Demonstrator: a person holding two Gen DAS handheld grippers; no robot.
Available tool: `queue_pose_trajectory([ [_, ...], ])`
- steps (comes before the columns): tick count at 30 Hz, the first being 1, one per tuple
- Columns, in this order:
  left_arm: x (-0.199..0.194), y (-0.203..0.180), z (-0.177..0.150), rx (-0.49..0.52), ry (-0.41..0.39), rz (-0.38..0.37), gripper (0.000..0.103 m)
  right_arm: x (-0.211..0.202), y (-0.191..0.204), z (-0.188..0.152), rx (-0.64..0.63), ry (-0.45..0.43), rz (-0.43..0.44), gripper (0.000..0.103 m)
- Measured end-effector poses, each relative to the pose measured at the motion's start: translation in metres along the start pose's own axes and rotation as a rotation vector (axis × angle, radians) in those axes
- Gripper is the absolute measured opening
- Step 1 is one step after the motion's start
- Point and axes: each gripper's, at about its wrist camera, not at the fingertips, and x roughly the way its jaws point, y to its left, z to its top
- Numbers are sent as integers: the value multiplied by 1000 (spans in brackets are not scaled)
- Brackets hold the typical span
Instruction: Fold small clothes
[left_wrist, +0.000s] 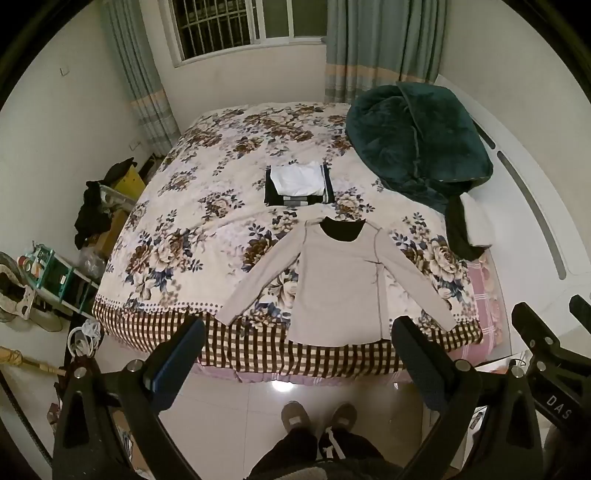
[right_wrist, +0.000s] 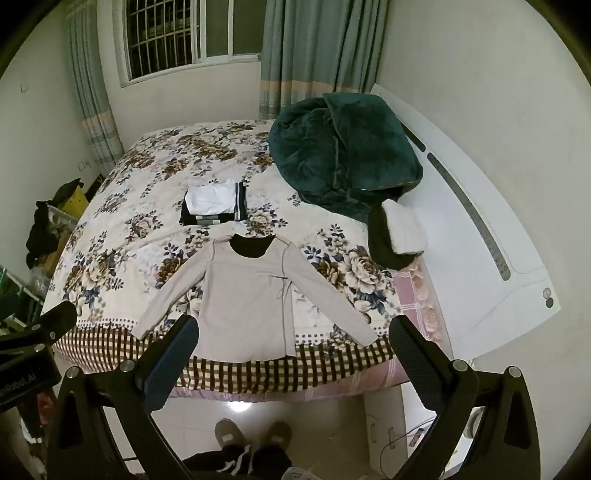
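- Left tool (left_wrist: 297, 343) is spread wide with nothing in it, hanging over the floor short of the bed's (left_wrist: 155, 328) near edge. I'm well back from the cloth, so a long reach in could land me on the bedspread instead of the top.
- The beige long-sleeve top (left_wrist: 338, 284) lies flat, face up, at the near edge of the bed, hem right on the checked border. Pull toward me and I'd guess the whole thing slides off onto the floor.
- Its left sleeve (left_wrist: 258, 284) angles out toward the near left corner; fabric looks thin, so a pinch could grab the bedspread underneath too.
- There's a little tie cord (right_wrist: 282, 282) on the front. If it bunches inside a fold, the fold probably won't sit flat.
- The folded stack (left_wrist: 297, 184) sits just behind the collar, toward the middle of the bed. Sweeping a sleeve up carelessly could knock it.
- Right sleeve (right_wrist: 332, 306) runs toward the near right side; its cuff is close to the border as well.
- Right tool (right_wrist: 293, 341) is also spread and empty, over the near edge. Both tools starting this close together could bump.
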Motion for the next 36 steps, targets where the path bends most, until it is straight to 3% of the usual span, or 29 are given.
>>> queue_pose_trajectory([
  [36, -12, 21, 0, -20, -14, 11, 103, -16, 8, 2, -7, -18, 0, 103],
])
